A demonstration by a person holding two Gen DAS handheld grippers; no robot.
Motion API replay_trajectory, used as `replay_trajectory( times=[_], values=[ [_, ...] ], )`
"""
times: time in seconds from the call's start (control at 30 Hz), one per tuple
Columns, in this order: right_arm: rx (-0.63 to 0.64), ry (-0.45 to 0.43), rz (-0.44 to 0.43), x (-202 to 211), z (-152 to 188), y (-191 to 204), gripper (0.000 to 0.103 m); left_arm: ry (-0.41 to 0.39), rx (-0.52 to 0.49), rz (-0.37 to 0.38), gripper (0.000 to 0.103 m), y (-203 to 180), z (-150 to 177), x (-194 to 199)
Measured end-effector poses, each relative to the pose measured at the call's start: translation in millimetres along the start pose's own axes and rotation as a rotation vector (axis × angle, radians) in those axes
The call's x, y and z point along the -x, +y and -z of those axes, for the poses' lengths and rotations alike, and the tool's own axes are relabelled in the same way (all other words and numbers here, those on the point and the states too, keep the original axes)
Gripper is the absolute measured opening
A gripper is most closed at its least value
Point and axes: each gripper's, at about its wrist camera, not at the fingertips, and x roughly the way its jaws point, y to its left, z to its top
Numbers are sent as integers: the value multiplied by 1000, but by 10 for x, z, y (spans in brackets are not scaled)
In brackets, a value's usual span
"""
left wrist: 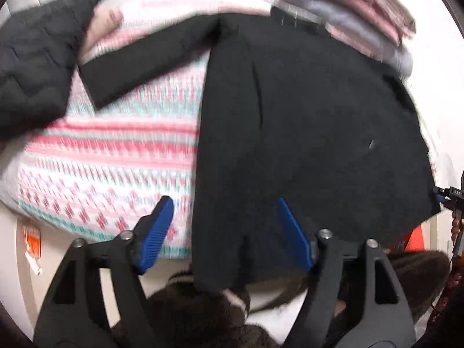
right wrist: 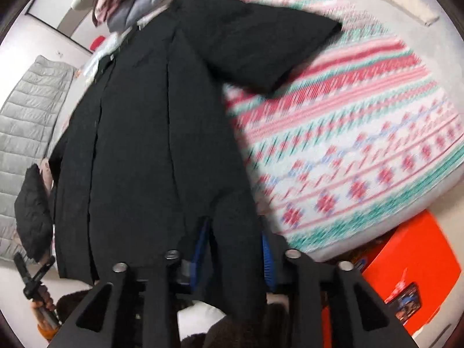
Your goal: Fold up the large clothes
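A long black coat (left wrist: 304, 121) lies spread on a bed with a pink, white and teal patterned blanket (left wrist: 101, 156). One sleeve (left wrist: 145, 58) sticks out to the left. My left gripper (left wrist: 223, 211) is open above the coat's hem, its blue pads (left wrist: 158, 229) wide apart, one over the blanket and one over the coat. In the right wrist view the coat (right wrist: 150, 133) runs away from me, and my right gripper (right wrist: 232, 246) has its blue pads (right wrist: 200, 243) on either side of a flap of the hem, which hangs between them.
A black quilted jacket (left wrist: 34, 58) lies at the bed's left. Folded pink and grey clothes (left wrist: 362, 8) are stacked at the far end. An orange box (right wrist: 406, 264) stands on the floor beside the bed. A grey quilted cover (right wrist: 29, 121) hangs at the left.
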Motion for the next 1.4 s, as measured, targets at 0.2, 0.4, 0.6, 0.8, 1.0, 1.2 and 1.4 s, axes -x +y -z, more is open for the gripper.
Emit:
replay_trajectory(
  times=[0.2,0.4,0.6,0.8,1.0,1.2,1.4],
  values=[
    [-145,-143,-16,254,-432,-323,77,-163,10,60,84,-284,-442,75],
    [-314,-179,1,-124,-937,-599,77,-137,49,146,84,-684,-801,-378],
    [-366,-317,-3,-370,-1405,-523,48,-116,19,173,84,-1267,-977,-760],
    [-330,-415,149,126,-1899,-632,9,-159,-50,208,84,-1524,-1075,-908],
    [-222,-649,478,825,-2659,-735,8,-180,-101,234,84,-1631,-1081,-1295],
    [-55,-606,803,181,-3286,-850,8,-159,-231,162,84,-1731,-985,-1466],
    [-6,-472,1063,-557,-3385,-1144,14,-144,-262,150,84,-1688,-946,-1499]
  ],
)
